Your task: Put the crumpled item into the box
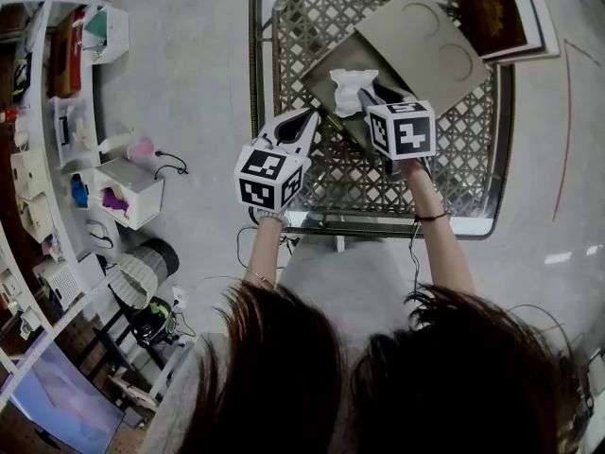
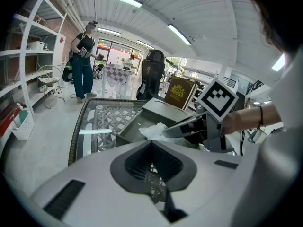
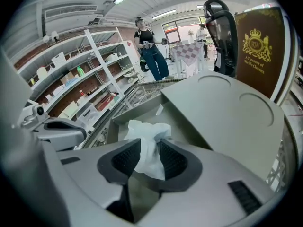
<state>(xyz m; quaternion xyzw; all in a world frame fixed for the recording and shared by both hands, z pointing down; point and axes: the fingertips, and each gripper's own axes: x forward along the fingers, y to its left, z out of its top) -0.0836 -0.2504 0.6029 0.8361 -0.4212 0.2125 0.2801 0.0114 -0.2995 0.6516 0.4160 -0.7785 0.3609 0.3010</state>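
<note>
Pair of hand-held units: left gripper (image 1: 317,116) and right gripper (image 1: 364,93), light grey shells, dark ribbed pads (image 3: 125,157), each bearing a cube (image 1: 401,129) of black-and-white square markers. Person: dark hair (image 1: 378,376), light grey garment (image 1: 340,277), dark band (image 1: 430,218) on the right wrist, thin bracelet (image 1: 257,274) on the left.

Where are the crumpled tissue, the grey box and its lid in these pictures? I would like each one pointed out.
crumpled tissue (image 3: 144,135): right gripper view, on its white middle fold.
grey box (image 1: 322,80): head view, on its bare inner floor.
lid (image 1: 427,43): head view, on its flat middle.
</note>
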